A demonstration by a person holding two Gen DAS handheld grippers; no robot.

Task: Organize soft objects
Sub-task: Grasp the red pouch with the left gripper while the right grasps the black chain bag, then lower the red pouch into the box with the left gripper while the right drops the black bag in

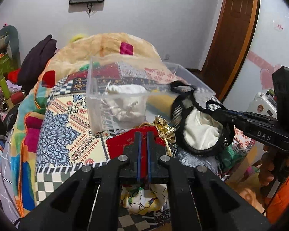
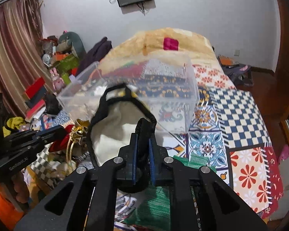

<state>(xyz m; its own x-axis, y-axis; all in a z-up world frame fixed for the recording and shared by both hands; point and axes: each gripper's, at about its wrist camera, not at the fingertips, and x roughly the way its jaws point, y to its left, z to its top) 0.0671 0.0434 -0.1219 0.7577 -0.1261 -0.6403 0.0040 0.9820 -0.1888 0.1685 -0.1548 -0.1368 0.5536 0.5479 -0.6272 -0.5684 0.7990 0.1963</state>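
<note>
1. I am carrying the black-trimmed cream pouch (image 2: 113, 127) toward the clear box (image 1: 109, 96) on the bed (image 2: 239, 104); next I must bring it over the rim and release.
2. The right gripper (image 2: 143, 148) fingers are narrow, pinching the pouch's black edge.
3. The left gripper (image 1: 144, 144) fingers are almost together over the red pouch (image 1: 121, 146); I cannot tell if they grip it.

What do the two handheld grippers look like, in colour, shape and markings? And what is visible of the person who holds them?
Both are matte black plastic. The left gripper and right gripper each have two flat parallel fingers with blue pads, on angular linkage arms with silver round pivot pins. The right one shows white letters "DAS", a small green light and a thin dark cable. A bare hand grips its handle, near orange fabric, possibly a sleeve.
</note>
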